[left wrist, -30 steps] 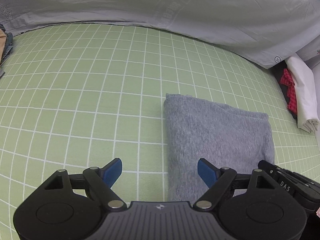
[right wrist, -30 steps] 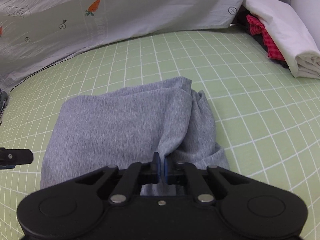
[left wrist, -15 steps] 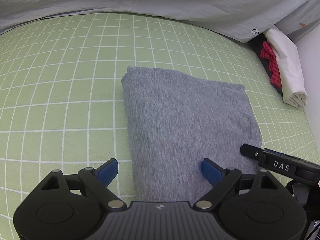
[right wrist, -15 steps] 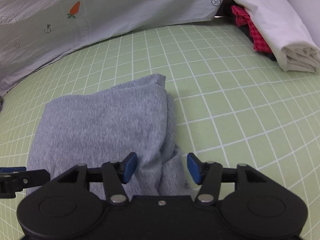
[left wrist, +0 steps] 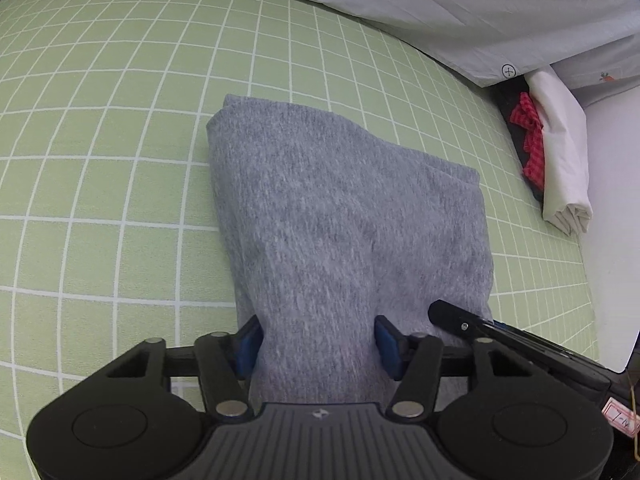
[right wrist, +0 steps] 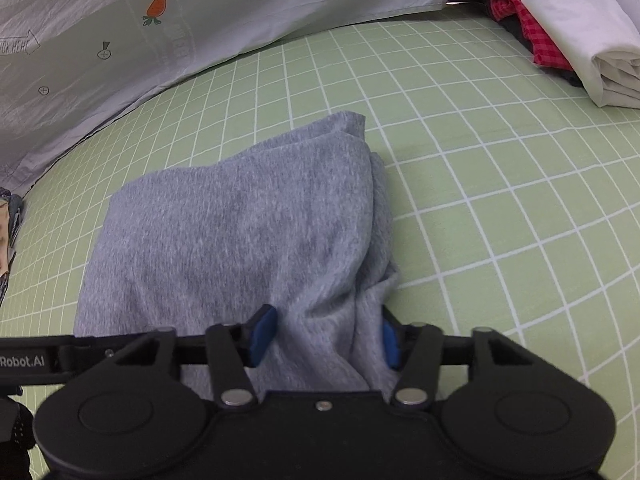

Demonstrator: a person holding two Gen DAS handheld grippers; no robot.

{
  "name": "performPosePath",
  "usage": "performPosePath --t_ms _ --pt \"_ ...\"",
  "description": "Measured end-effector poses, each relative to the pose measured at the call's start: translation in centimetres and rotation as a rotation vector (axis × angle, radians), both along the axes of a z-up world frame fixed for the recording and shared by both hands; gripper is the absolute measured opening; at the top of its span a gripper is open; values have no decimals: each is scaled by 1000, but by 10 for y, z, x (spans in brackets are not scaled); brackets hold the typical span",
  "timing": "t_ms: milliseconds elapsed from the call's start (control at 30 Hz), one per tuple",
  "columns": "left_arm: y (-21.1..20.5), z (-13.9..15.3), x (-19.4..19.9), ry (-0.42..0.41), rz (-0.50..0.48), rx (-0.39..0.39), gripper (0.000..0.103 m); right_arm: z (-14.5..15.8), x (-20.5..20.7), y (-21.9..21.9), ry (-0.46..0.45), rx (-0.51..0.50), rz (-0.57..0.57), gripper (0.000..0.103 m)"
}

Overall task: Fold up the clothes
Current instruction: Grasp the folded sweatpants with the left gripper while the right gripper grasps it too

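**A:** What had changed over that last second?

**B:** Both hands came down onto the near edge of the grey garment. A second before, the left gripper stood wide apart beside its near left corner, and the right gripper was pinched shut on a fold. The right one let go, spread, then began narrowing again.

**A:** And the jaws at that moment?

**B:** Both pairs were closing, each with a ridge of grey cloth bunched between the blue pads. In the left view the fabric filled the gap and seemed pressed. The right looked the same.

**A:** Where did the garment lie?

**B:** Folded into a thick rectangle at the centre of the green checked sheet, well apart from the stack of folded clothes at the upper right.

**A:** Meaning?

**B:** Probably a fresh hold for another fold or for carrying it to the stack.
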State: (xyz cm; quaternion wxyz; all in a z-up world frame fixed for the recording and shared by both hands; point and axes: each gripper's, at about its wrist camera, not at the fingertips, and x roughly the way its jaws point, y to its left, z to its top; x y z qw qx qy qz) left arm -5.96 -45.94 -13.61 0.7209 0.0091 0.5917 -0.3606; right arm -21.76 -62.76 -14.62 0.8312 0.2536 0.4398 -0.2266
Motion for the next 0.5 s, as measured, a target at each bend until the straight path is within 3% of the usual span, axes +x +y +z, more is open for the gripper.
performPosePath --t_ms 100,200,267,500 --pt "-3 9 -5 -26 -33 -17 32 19 2 17 -30 -65 50 17" --pt "-3 28 -18 -95 -100 -63 26 42 5 41 -90 -95 87 16" --pt "2 43 -24 -157 -120 -76 26 56 6 56 -97 -153 84 14" --pt "34 79 -44 -246 -170 -131 26 86 -19 83 -168 -157 -3 14"
